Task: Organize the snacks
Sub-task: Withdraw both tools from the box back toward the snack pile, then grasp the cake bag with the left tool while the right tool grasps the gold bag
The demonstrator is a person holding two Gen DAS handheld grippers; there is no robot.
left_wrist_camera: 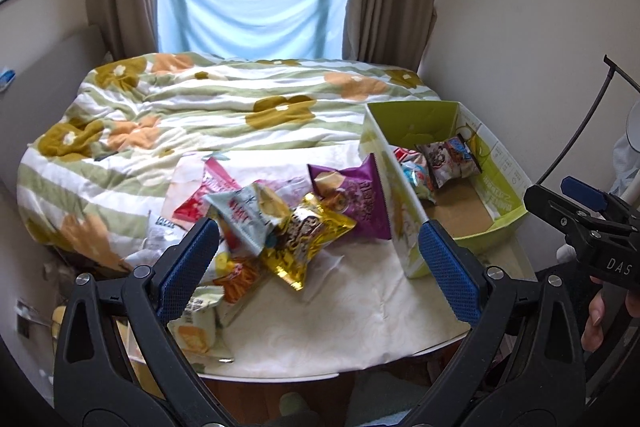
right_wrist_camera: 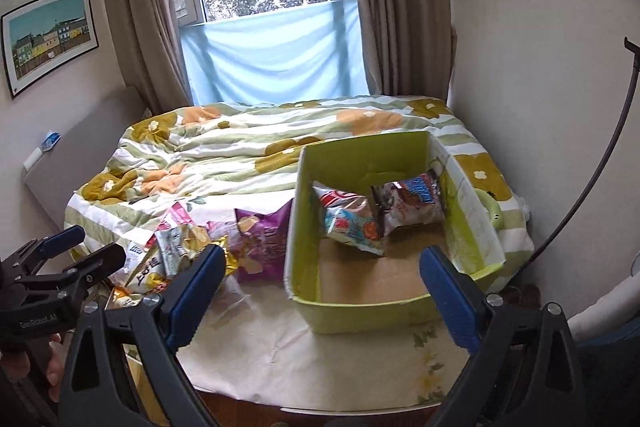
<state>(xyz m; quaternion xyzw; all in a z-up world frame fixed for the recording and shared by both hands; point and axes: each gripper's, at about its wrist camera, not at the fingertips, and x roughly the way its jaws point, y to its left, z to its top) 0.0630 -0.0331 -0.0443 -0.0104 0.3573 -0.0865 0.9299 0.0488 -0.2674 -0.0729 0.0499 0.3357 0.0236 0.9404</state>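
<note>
Bedside table (left_wrist_camera: 360, 331): gold snack bag (left_wrist_camera: 306, 239) long axis diagonal; both hand-held grippers (left_wrist_camera: 318, 259) (right_wrist_camera: 322, 293) released, empty.

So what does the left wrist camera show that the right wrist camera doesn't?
Only the left wrist view shows the whole loose pile: the crinkled gold foil snack bag on top, and the pale packet with a yellow picture at the table's near edge. Only the right wrist view shows the light blue snack packet in the box fully, plus bare cardboard floor in front of it. Both show the green cardboard box, the purple chip bag leaning against its outer wall, the floral quilt, and both grippers' fingers spread, holding nothing.
</note>
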